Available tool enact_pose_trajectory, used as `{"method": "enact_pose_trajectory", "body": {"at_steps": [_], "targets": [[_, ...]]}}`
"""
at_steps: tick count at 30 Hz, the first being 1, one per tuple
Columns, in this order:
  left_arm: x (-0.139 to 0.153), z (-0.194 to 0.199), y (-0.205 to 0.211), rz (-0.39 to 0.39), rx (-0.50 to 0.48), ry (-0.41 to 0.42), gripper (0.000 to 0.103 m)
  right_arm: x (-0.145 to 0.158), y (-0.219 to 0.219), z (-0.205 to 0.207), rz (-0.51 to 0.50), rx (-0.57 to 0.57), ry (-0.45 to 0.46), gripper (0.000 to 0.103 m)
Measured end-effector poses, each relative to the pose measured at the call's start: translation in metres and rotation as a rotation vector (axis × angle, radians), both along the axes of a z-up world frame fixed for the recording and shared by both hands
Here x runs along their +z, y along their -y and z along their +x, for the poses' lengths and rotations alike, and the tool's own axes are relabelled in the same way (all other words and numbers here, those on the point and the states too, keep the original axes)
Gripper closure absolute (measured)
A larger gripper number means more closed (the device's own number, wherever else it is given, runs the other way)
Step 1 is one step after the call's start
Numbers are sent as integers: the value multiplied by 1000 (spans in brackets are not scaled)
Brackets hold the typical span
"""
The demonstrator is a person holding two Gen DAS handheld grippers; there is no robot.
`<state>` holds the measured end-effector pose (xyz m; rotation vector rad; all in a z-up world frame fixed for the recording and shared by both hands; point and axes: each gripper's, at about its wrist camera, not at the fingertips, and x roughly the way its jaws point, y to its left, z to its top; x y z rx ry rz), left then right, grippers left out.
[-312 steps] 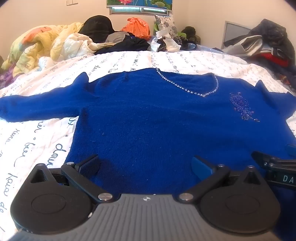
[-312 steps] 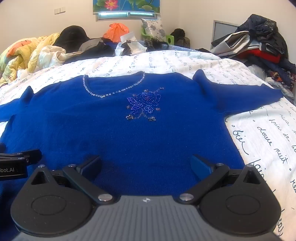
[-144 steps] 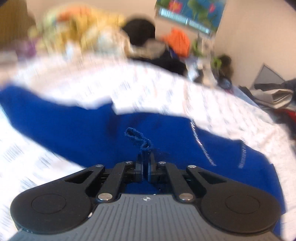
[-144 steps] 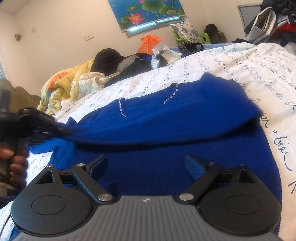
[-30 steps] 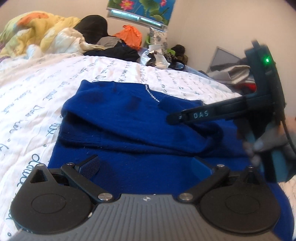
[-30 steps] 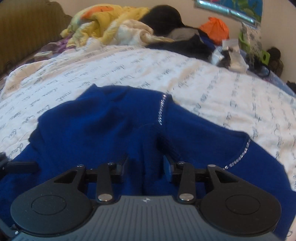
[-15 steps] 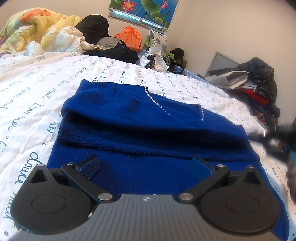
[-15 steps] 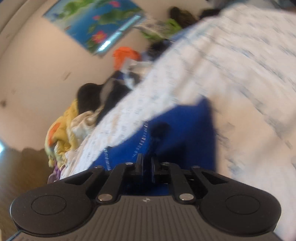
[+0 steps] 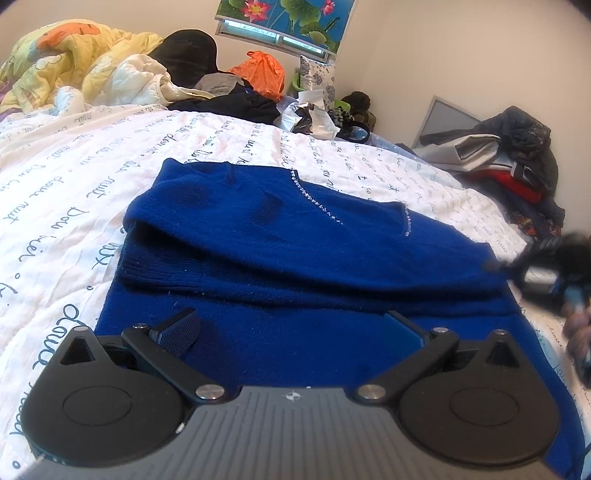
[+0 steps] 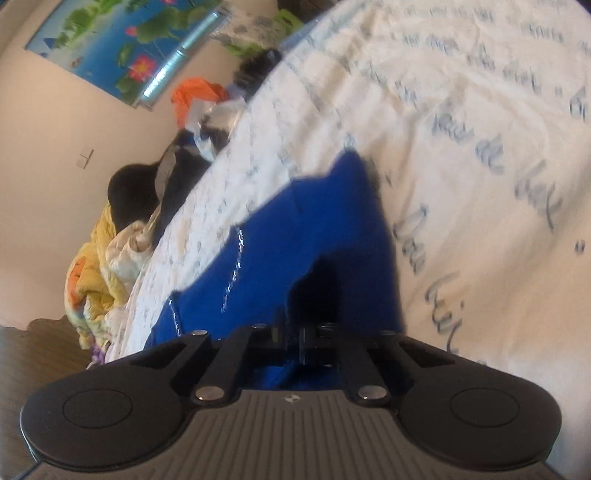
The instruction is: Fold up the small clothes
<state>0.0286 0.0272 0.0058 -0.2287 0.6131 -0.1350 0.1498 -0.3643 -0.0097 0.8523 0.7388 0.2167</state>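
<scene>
- While the blue sweater (image 9: 295,240) lies partly folded across the middle of the left wrist frame, both sleeves are laid over its body, on the white bedsheet (image 9: 66,206) with script lettering.
- Left gripper (image 9: 291,325), bottom centre of its own frame: fingers spread wide, nothing between them, hovering above the sweater's lower hem area.
- Right gripper (image 10: 308,338), bottom centre of the right wrist frame: jaws closed tight, blue knit bunched at the tips, so it looks pinched on the sweater's fabric; view is rolled and blurred.
- Same gripper shows in the left wrist frame at the right edge, blurred, at the sweater's right side, with a hand (image 9: 576,328) behind it.
- Rhinestone neckline trim (image 9: 317,203) runs diagonally, upper centre of the left wrist frame.
- Yellow quilt (image 9: 74,66) piled upper left, orange bag (image 9: 260,74) top centre, clothes heap (image 9: 517,155) right.
- Lotus picture (image 9: 284,18) on the wall at top.
</scene>
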Motion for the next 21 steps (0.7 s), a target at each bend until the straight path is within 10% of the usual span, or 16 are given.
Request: {"method": "enact_pose_trajectory", "body": {"at_steps": [3,9,14,18,21], "targets": [[0,0,-1,-3,-1,1,0,32,8,-21,-11,-24,173,98],[10,-3,-10,-5,1,17,0,-8,28,-32,-31,-40,34,90],[55,28,-68,-67,159,115,0,32,40,-20,-265,-82,151,17],[45,109,-103,-127,242,-58,4,19,50,36,-257,-28,44,22],[20,156,-109,-185,201,-207,29,4,35,63,-206,18,-3,62]]}}
